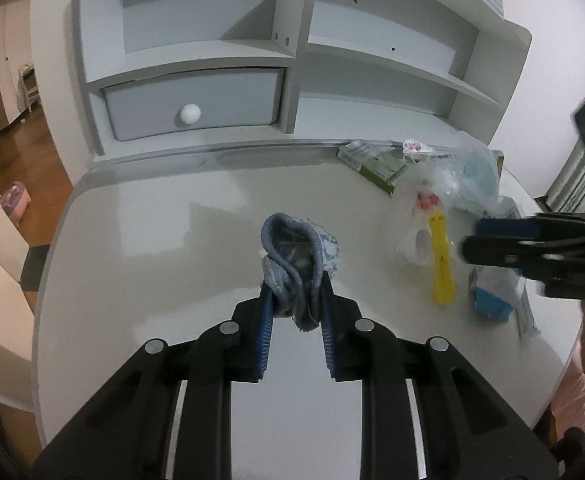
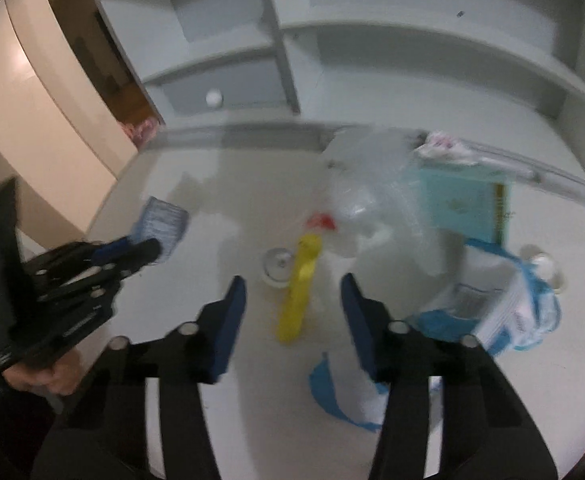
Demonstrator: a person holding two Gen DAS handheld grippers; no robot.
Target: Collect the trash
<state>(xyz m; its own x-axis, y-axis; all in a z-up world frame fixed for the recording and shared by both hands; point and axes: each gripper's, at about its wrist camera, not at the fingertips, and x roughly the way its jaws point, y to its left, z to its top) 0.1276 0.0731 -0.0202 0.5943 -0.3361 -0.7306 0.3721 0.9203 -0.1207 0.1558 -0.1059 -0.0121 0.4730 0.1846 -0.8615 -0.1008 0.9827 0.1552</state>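
Observation:
My left gripper [image 1: 294, 280] is shut on a crumpled blue-grey cloth [image 1: 296, 256] and holds it above the white desk [image 1: 172, 240]. The cloth [image 2: 160, 226] and left gripper [image 2: 148, 254] also show at the left of the right wrist view. My right gripper [image 2: 292, 292] is open and empty, hovering over a yellow plastic strip [image 2: 300, 292]; it also shows at the right of the left wrist view [image 1: 468, 240]. Beyond the yellow strip [image 1: 442, 260] lie a clear plastic bag [image 2: 372, 184], a blue-and-white wrapper [image 2: 512, 312] and a blue scrap [image 2: 324, 392].
A white hutch with shelves and a grey drawer [image 1: 192, 104] with a round knob stands at the desk's back. A green box [image 1: 376, 164] and a teal booklet [image 2: 460, 200] lie at the back right. A small clear cap [image 2: 278, 266] sits beside the yellow strip.

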